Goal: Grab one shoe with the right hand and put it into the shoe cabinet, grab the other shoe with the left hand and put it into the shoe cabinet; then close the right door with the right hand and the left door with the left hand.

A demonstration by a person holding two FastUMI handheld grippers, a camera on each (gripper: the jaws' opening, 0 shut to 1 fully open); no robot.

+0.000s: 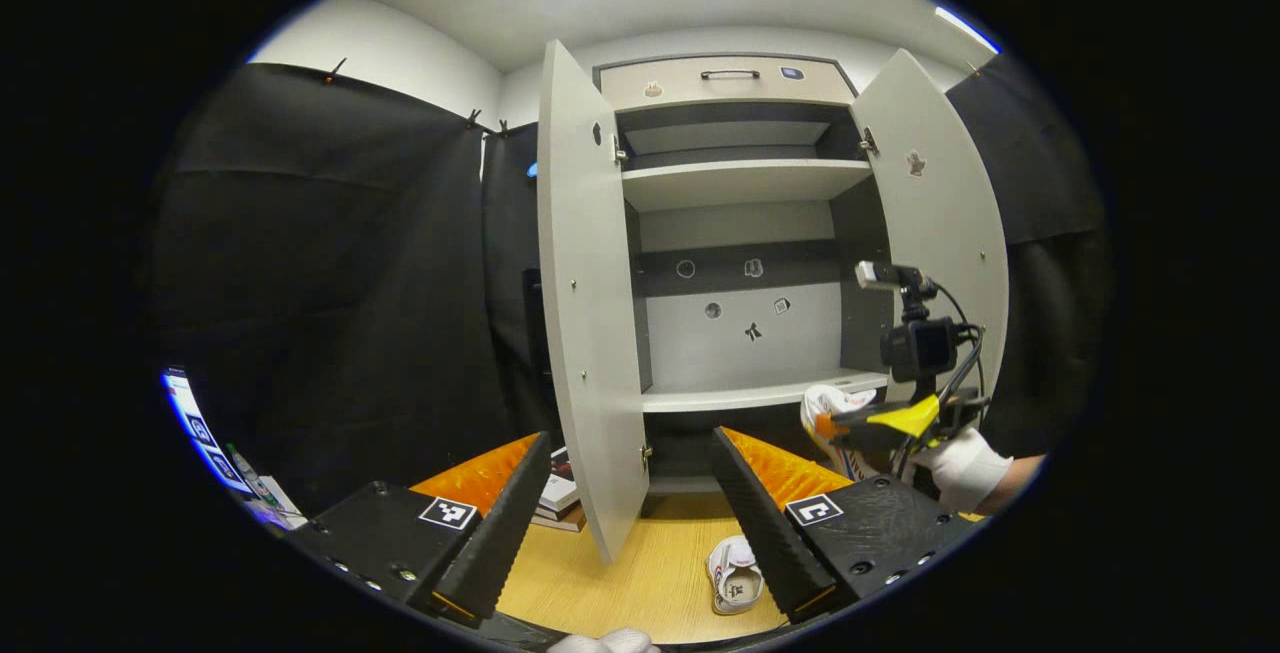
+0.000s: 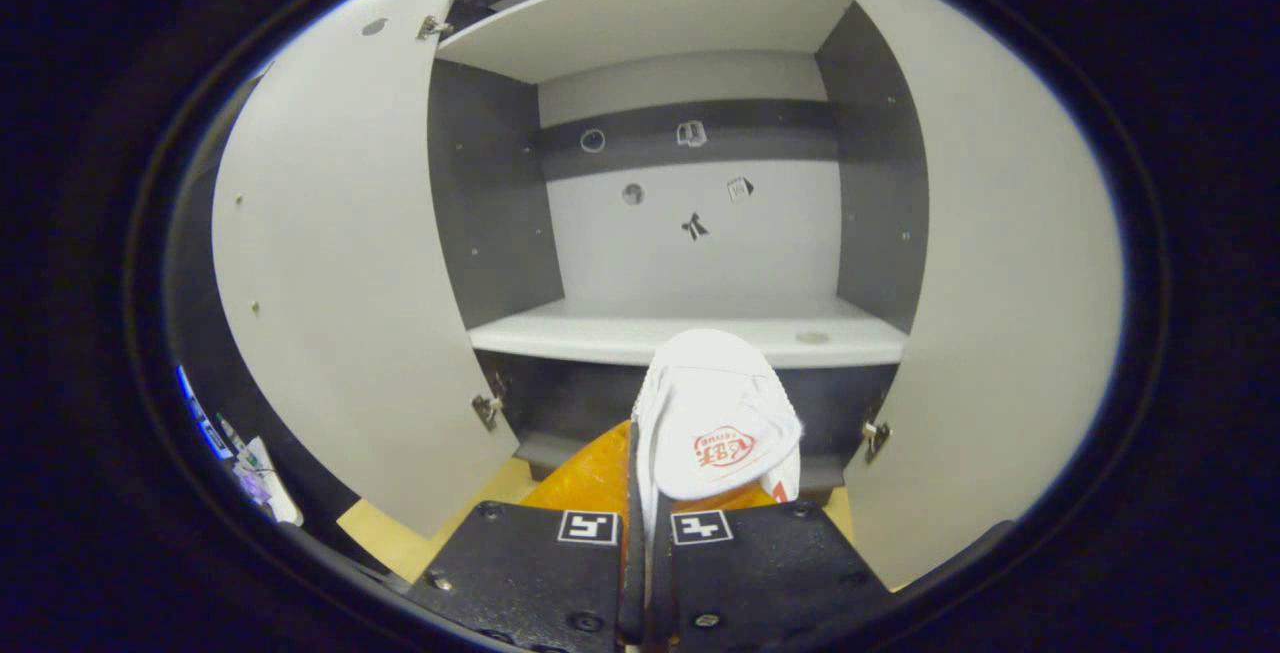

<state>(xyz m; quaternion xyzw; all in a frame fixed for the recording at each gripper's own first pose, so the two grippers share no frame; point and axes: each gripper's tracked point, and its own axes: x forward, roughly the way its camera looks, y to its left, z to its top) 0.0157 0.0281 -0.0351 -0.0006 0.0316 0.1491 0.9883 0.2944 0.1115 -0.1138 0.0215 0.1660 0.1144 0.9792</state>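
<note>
I am pinching the first shoe in my right gripper, toe pointing straight ahead at the lower shelf. My left gripper is spread, the second shoe lying on the floor just below it.

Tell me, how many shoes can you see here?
2. One white shoe is clamped in the right claw before the cabinet's lower shelf; the other shoe lies on the wooden floor below.
</note>
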